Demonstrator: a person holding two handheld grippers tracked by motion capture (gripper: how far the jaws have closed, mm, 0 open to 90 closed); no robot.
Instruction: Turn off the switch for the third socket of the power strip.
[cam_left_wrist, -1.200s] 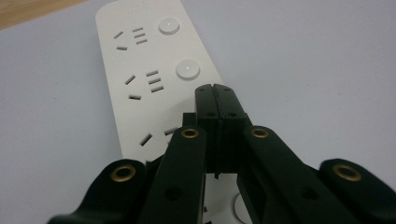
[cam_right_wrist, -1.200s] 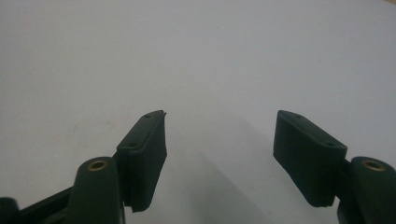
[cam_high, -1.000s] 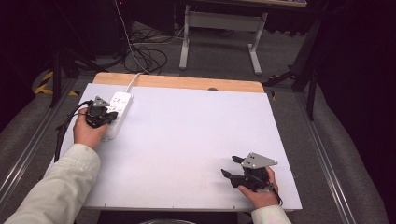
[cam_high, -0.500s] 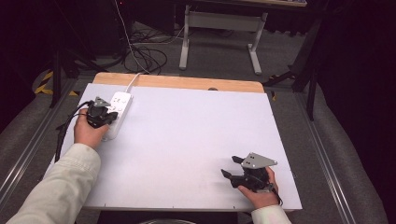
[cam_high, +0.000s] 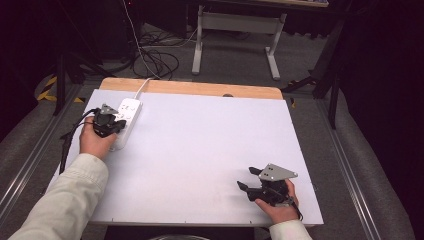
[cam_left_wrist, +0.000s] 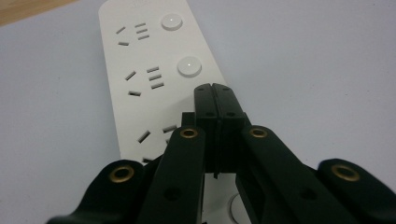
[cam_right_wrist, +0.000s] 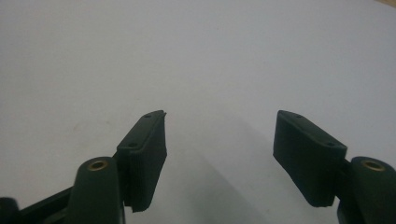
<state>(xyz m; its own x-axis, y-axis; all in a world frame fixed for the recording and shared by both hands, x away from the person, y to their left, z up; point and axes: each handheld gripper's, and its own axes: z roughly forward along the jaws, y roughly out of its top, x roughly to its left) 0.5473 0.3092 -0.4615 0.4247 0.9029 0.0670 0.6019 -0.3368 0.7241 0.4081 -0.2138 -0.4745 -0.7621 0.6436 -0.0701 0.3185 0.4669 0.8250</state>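
High view, worktop: a white sheet (cam_high: 200, 150) covers it, with a strip of bare wood along the upper edge.
High view, power strip: white power strip (cam_high: 127, 117) lies at the upper left of the frame, its cable running off the top edge of the worktop.
High view, left claw: the left claw (cam_high: 117, 125) sits over the near end of the strip, held by a hand in a pale sleeve.
High view, right claw: the right claw (cam_high: 245, 182) rests at the lower right, well apart from the strip.
Left gripper view: jaws pressed together with nothing between them (tips just short of a round button (cam_left_wrist: 189, 66)), above the strip's sockets.
Right gripper view: jaws spread wide over bare white sheet.
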